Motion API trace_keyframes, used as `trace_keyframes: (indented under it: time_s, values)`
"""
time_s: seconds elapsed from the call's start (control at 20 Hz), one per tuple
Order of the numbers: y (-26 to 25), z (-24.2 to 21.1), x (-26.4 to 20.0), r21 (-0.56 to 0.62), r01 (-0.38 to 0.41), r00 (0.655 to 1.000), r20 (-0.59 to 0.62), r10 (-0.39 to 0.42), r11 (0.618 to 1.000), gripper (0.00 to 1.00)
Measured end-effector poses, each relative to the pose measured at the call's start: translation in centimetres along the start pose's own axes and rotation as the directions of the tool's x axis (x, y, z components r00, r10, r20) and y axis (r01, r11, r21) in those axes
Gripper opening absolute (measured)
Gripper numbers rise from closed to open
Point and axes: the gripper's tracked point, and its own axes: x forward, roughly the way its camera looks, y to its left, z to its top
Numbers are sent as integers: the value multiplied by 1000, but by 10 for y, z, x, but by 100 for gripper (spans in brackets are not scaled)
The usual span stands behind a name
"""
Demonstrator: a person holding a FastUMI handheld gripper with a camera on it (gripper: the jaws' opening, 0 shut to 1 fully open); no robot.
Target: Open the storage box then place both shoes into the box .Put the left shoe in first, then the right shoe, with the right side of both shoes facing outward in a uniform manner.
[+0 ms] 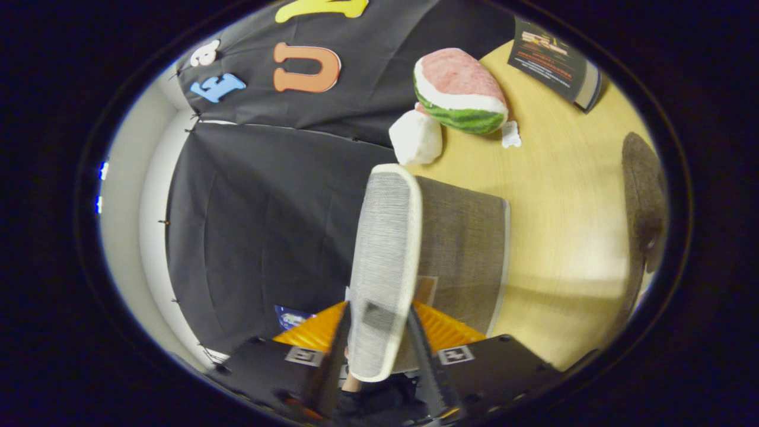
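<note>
In the gripper view the whole scene is rolled onto its side, so the wooden table [563,196] runs up the right half. The gripper [379,332] has both fingers pressed against the light-fabric lid [385,261] of the storage box [462,255], one finger on each face of the panel, so the claw is closed on the lid's free edge. From the fingertips the lid's long axis runs straight ahead toward twelve o'clock, ending at its rounded far corner just short of a white plush piece [416,137]. The brown fabric body of the box sits at about one to two o'clock from the fingers, its mouth hidden behind the raised lid, so what lies inside cannot be told. A watermelon plush [459,89] lies beyond the box at one o'clock, touching the white piece, and a dark book [554,62] lies farther out at two o'clock. A dark brown furry shape [643,207] at three o'clock may be one of the shoes, though it is too indistinct to be sure. The opening step appears to be under way; the coming move likely turns on swinging the lid away from the box body.
</note>
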Motion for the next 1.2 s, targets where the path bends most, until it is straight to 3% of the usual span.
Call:
trace_keyframes:
  time_s: [0.1, 0.2, 0.25, 0.3, 0.35, 0.8, 1.2]
  values:
    - [14, -3, -3, -8, -32, 999, -8, 32, 999, 28]
    - [13, -2, 1, -22, 2, 1000, 15, -1, 1000, 29]
    - [19, 5, -7, -11, -19, 999, 26, 20, 1000, 10]
    - [19, 2, -5, -6, 14, 999, 43, -14, 1000, 9]
    - [21, 7, -10, 0, 20, 998, 52, -20, 1000, 1]
    - [142, 10, 10, -99, -63, 995, 71, 70, 993, 1]
    - [230, -3, 99, -257, -21, 999, 20, 27, 966, 1]
